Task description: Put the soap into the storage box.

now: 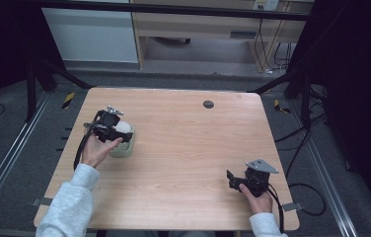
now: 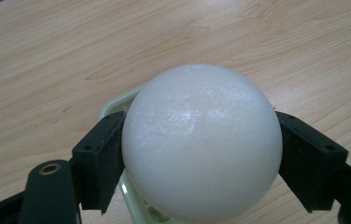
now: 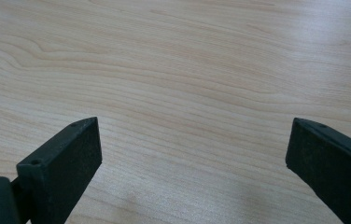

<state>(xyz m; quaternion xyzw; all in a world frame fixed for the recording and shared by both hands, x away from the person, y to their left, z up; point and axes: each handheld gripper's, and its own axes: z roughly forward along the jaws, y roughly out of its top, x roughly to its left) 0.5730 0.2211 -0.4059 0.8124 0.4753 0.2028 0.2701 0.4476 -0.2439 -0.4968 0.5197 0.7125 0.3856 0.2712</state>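
A white ball (image 2: 201,142) sits between the two black jaws of my left gripper (image 2: 199,154), which is shut on it. Under the ball lies a pale green container (image 2: 117,105), its rim showing at the left and below. From above, the ball (image 1: 122,127) and the container (image 1: 123,147) are at the table's left, with the left gripper (image 1: 117,129) over them. My right gripper (image 1: 231,179) rests near the front right of the table, open, with bare wood between its jaws (image 3: 194,154).
The light wooden table (image 1: 188,148) has a small dark round grommet (image 1: 208,104) near its back edge. Cables trail from both grippers. Black frame bars and floor cables surround the table; a wooden desk stands behind.
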